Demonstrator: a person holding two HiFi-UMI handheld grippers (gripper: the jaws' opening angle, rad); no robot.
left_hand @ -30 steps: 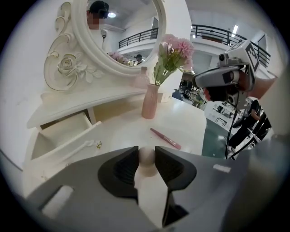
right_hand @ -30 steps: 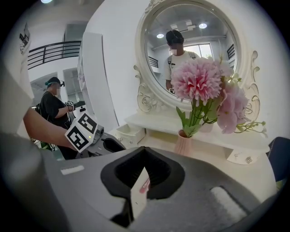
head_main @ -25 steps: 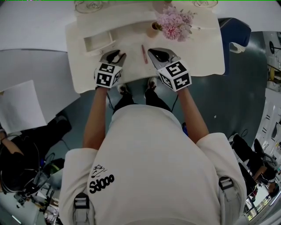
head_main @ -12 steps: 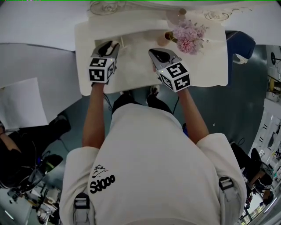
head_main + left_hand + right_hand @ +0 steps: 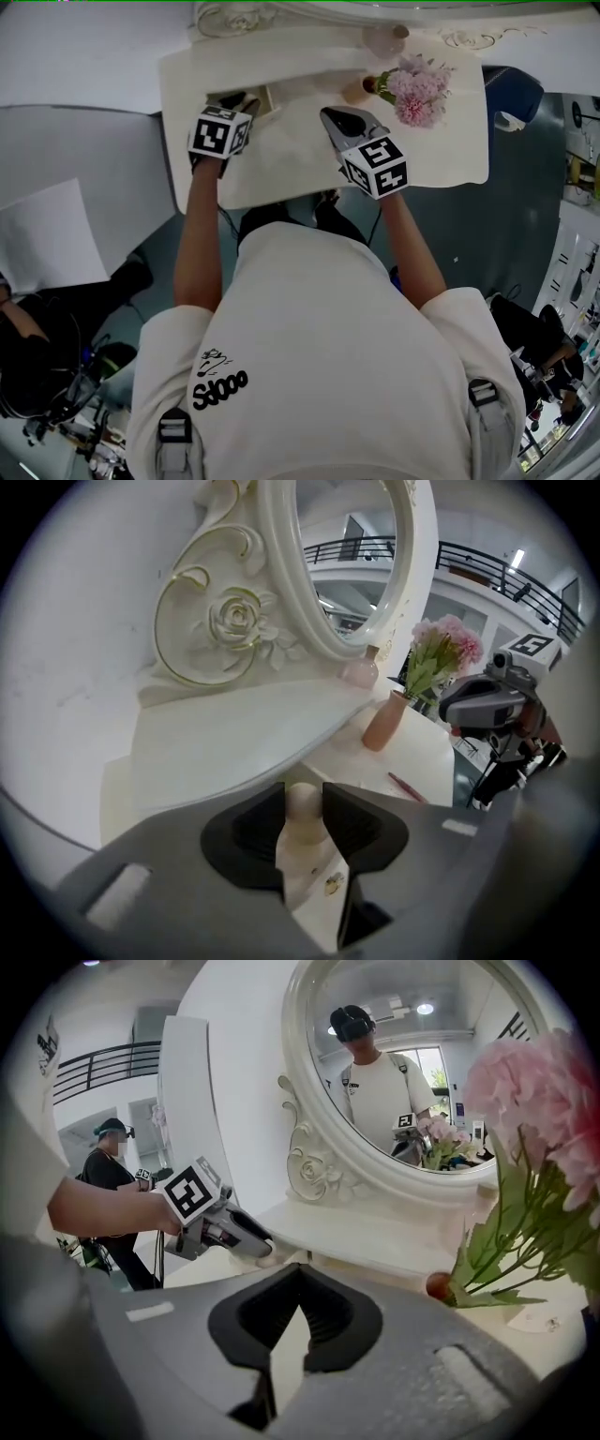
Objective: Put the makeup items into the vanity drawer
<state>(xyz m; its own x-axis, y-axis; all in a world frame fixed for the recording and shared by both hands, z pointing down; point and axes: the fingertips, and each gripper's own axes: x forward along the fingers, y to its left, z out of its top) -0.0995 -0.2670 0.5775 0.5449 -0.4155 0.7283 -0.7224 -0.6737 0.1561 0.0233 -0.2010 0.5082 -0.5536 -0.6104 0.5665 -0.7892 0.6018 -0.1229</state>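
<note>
My left gripper [image 5: 244, 97] reaches the front of the cream vanity [image 5: 281, 159], below its raised shelf. In the left gripper view the drawer's round knob [image 5: 302, 808] sits between the jaws of the left gripper [image 5: 302, 794], with both pads against it. These jaws have just been opening. Below the knob is the drawer front [image 5: 314, 878]. A pink makeup pencil [image 5: 408, 787] lies on the tabletop to the right. My right gripper [image 5: 337, 118] hovers over the tabletop, shut and empty. In its own view the right gripper [image 5: 298, 1279] faces the left gripper [image 5: 265, 1246].
A vase [image 5: 380, 726] of pink flowers [image 5: 417, 89] stands at the back right of the vanity, beside the oval mirror [image 5: 412, 1072]. A blue chair [image 5: 511, 89] is to the right. White paper [image 5: 47, 234] lies on the floor at the left, with a seated person [image 5: 37, 328] below it.
The drawer stood pulled out a second ago. My left gripper has moved toward the mirror with the knob and the drawer has slid in under the shelf. The right gripper shifted slightly.
</note>
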